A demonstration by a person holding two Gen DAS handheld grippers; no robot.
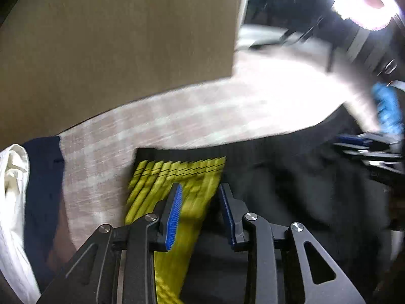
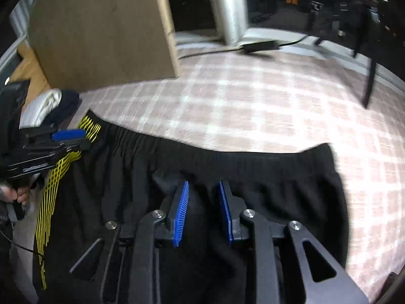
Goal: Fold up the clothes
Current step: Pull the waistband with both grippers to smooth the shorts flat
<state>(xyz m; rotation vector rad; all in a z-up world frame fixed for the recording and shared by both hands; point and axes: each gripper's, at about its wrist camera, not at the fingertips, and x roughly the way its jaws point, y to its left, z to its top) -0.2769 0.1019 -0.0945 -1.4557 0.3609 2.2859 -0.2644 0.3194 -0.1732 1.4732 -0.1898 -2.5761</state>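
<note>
A pink-and-white checked cloth (image 2: 253, 106) covers the surface, and black shorts (image 2: 253, 177) with a yellow side stripe (image 2: 50, 197) lie spread flat on it, waistband toward the far side. Beyond the shorts' left end stands a tall brown board (image 2: 101, 33), and at its foot, just off the striped corner, sits a small heap of white and navy clothes (image 2: 50, 106). Behind the board the room is dim. Farther right, past the shorts, a black cable and box (image 2: 260, 45) lie near the cloth's far edge. The left gripper (image 1: 200, 195) hangs over the striped end, its jaws apart with nothing between them. The right gripper (image 2: 203, 195) hovers over the middle of the shorts below the waistband, its jaws likewise apart and holding nothing.
</note>
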